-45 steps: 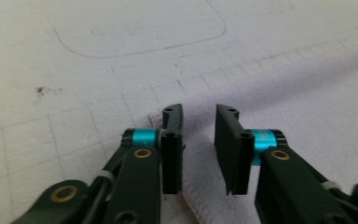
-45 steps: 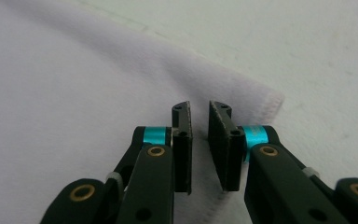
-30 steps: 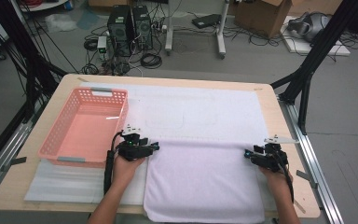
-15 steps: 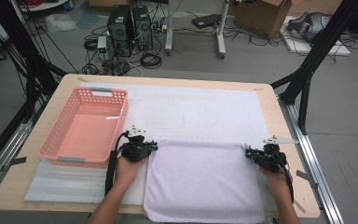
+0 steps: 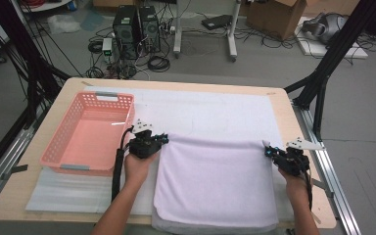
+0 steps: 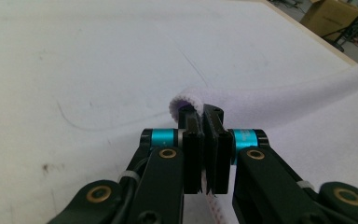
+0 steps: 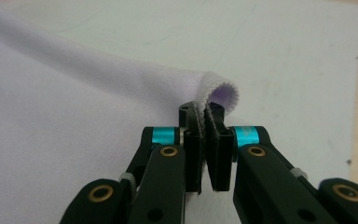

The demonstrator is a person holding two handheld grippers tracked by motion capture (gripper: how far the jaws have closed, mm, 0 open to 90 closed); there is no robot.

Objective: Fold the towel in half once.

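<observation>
Both tongs are clamped tight on the towel (image 5: 215, 181): left tongs (image 5: 162, 140) pinch its far left corner, right tongs (image 5: 267, 152) its far right corner. Pink basket (image 5: 90, 132) sits just left of the left tongs.

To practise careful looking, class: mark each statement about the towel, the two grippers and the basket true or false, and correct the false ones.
1. The left gripper is shut on a corner of the towel. True.
2. The right gripper hangs open above the towel. False: it is shut on the towel's other far corner.
3. The pink basket holds a folded cloth. False: nothing lies in it.
4. The basket stands on the left-gripper side of the towel. True.
5. The towel lies on a white mat over the table. True.
</observation>
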